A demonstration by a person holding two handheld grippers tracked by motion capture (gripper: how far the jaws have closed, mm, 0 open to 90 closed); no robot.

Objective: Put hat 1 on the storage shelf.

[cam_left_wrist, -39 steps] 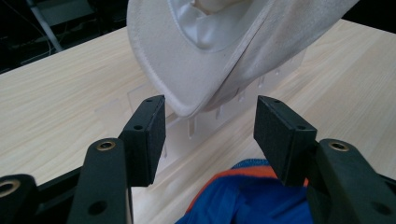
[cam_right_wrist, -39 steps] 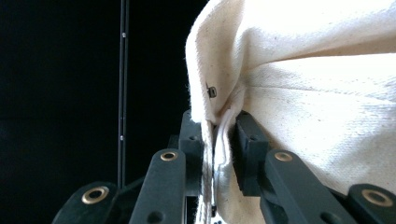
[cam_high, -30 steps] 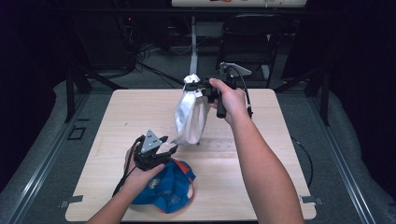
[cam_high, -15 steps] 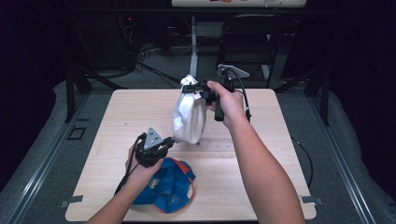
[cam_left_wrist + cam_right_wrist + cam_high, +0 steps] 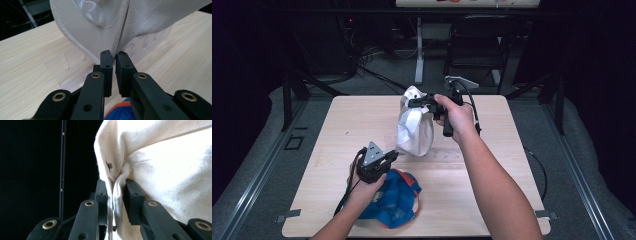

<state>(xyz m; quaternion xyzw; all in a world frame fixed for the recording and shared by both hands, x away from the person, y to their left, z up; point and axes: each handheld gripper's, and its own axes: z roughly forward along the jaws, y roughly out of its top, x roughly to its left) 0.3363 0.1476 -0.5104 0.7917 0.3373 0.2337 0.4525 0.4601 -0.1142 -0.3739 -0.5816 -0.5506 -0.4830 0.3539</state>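
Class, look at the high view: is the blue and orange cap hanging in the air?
No, the blue and orange cap lies flat on the table beside the left gripper.

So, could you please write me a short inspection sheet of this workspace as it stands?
Surface: light wooden table, with a clear slotted plastic strip lying flat on it.
Job's things: white fabric cap, held up off the table by its upper edge.
Clutter: blue and orange cap at the near edge, under the left hand.
Grippers: right gripper shut on the white cap's edge; left gripper has just closed, its tips at the cap's lower edge, jaws almost together.
Cables: black cable trails from the left gripper; more lie on the floor behind.
Surroundings: dark room, grey floor, chair beyond the table.
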